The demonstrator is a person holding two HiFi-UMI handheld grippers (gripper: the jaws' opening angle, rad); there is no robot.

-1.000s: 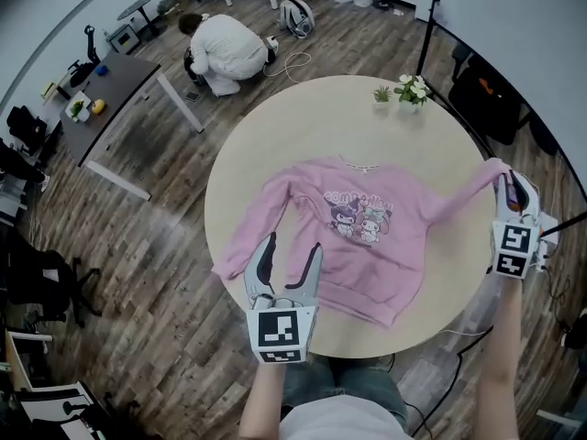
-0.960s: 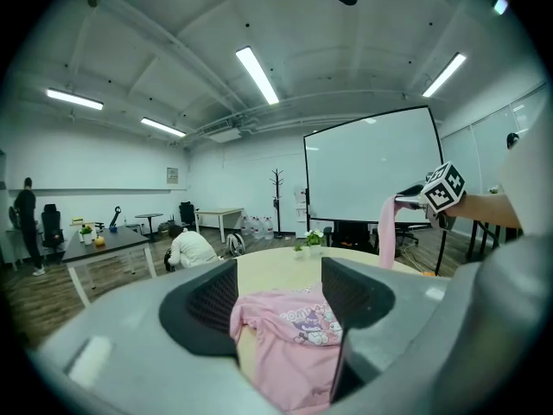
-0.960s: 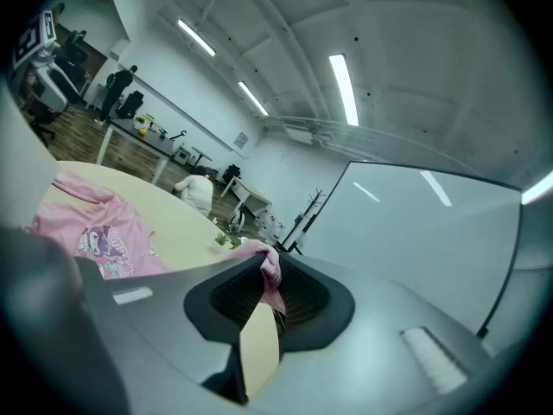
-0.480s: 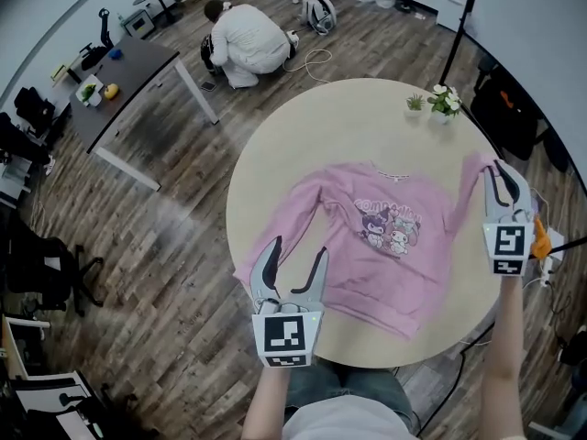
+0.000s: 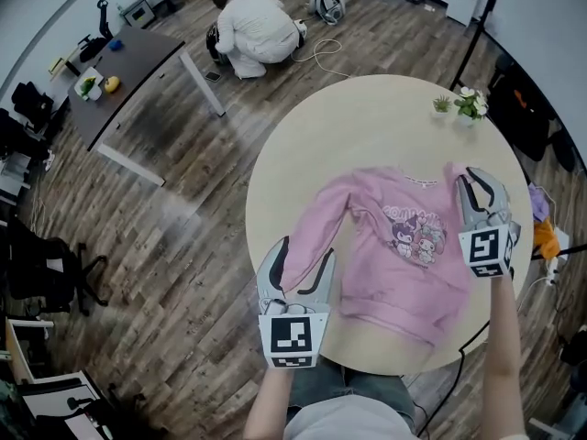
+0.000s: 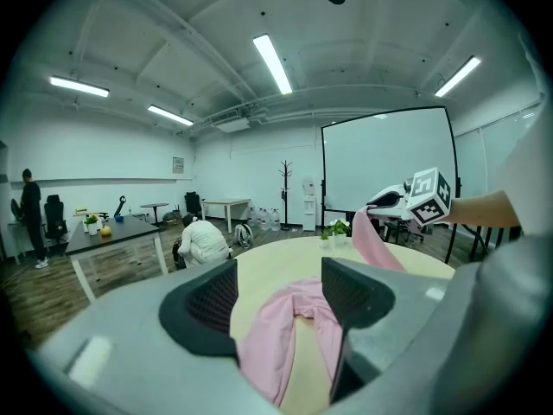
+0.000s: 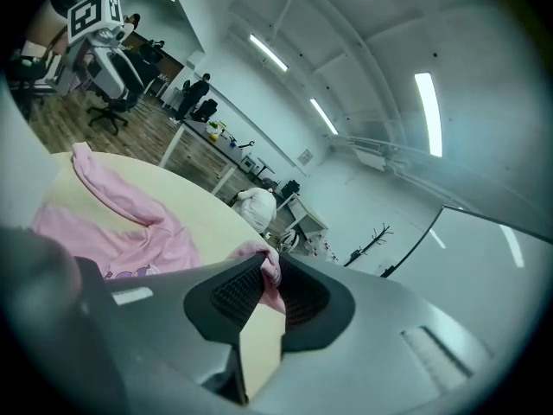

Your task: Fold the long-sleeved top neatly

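Observation:
The pink long-sleeved top (image 5: 404, 264) lies face up on the round table (image 5: 367, 126), its cartoon print showing. My right gripper (image 5: 475, 183) is shut on the right sleeve's cuff (image 7: 263, 266) and holds it lifted above the top's right shoulder, so the sleeve (image 6: 373, 242) hangs from the jaws. My left gripper (image 5: 303, 253) is open at the table's near-left edge. The left sleeve (image 6: 268, 335) lies on the table between its jaws, untouched by the pads. The sleeve's far part bends up to the shoulder (image 5: 344, 195).
Small potted plants (image 5: 463, 105) stand at the table's far right edge. A person in white (image 5: 257, 21) crouches on the wooden floor beyond the table. A dark desk (image 5: 119, 67) stands at the far left, and chairs (image 5: 46, 273) at the left.
My right gripper has carried the right sleeve's cuff inward from the table's right edge to above the top's shoulder. My left gripper has shifted so the left sleeve now lies between its jaws.

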